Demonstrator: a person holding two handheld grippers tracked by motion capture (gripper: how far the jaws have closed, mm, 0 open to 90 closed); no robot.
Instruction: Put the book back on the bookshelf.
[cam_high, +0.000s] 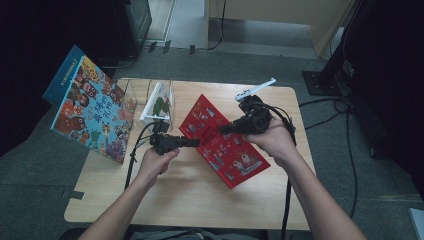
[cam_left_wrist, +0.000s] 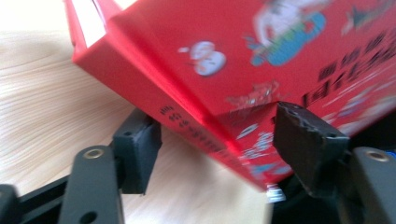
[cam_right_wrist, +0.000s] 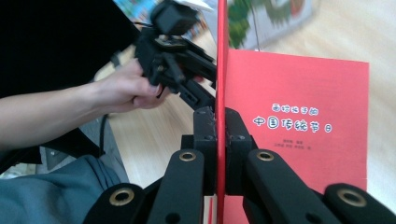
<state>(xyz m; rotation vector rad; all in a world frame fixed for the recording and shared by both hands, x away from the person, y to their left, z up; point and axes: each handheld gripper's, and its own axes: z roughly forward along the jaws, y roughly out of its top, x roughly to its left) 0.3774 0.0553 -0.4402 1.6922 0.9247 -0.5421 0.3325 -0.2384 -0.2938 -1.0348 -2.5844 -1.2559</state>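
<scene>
The red book (cam_high: 224, 141) lies near the middle of the wooden surface (cam_high: 190, 200), set at a slant, its illustrated cover facing up in the high view. In the right gripper view the cover stands lifted on edge as a thin red line, with a red inner page bearing white characters (cam_right_wrist: 299, 140) lying open to its right.

The right claw (cam_high: 225, 129) is clamped on that raised cover: its two black jaws press against the thin red board from both sides, with no gap left between them. The person's right hand (cam_high: 275, 140) holds this gripper above the book's far half.

The left claw (cam_high: 196, 143) is open at the book's near-left edge. In the left gripper view its jaws stand well apart, one on the spine side low near the surface, the other over the cover; the red book (cam_left_wrist: 243, 74) sits tilted between them, and whether either jaw touches it cannot be told. The left hand (cam_high: 157, 162) holds that gripper just left of the book.

Behind the left gripper, a clear book stand (cam_high: 150, 102) holds a white book with green print (cam_high: 159, 106). Left of it, a large colourful picture book (cam_high: 90, 107) leans tilted at the surface's edge. A white strip-like object (cam_high: 255, 90) lies at the far edge behind the right gripper.
</scene>
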